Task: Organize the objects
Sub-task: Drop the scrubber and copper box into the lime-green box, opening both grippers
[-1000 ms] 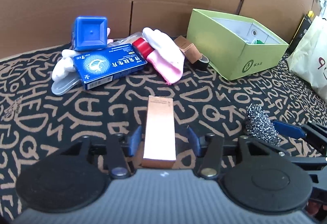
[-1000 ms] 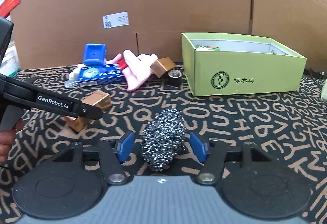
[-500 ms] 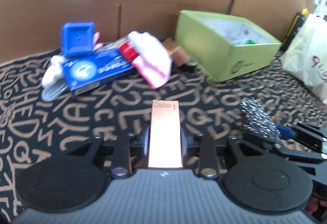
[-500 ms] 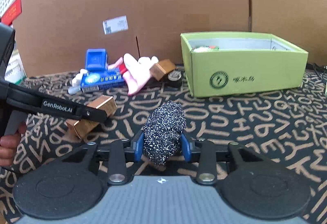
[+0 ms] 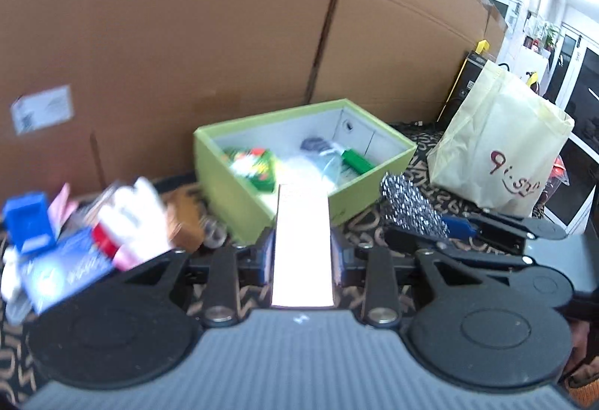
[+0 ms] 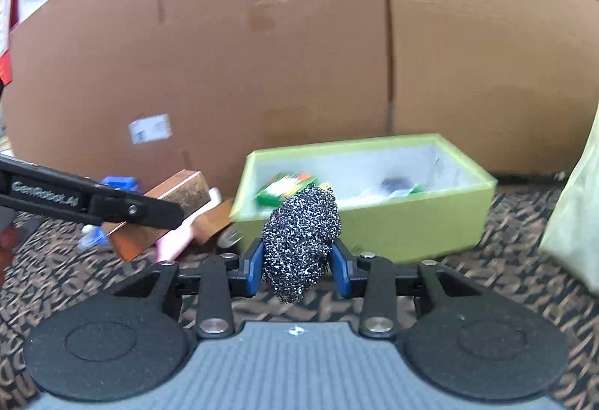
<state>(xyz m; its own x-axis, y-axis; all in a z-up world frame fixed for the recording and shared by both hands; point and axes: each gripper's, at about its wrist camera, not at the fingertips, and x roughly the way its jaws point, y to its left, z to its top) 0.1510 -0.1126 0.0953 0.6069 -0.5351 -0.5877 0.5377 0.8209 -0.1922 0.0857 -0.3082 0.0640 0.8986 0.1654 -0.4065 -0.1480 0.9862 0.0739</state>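
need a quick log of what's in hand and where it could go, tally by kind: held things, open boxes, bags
held things: 2, a copper box in the left gripper and a steel scrubber in the right gripper
open boxes: 1, green box
bags: 1, bag
total: 4

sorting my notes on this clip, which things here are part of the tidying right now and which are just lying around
In the job:
- left gripper, shut on the copper box
- right gripper, shut on the steel wool scrubber
- green box, probably their destination

Lying about:
- blue boxes
- pink and white glove
- cream bag
- cardboard wall
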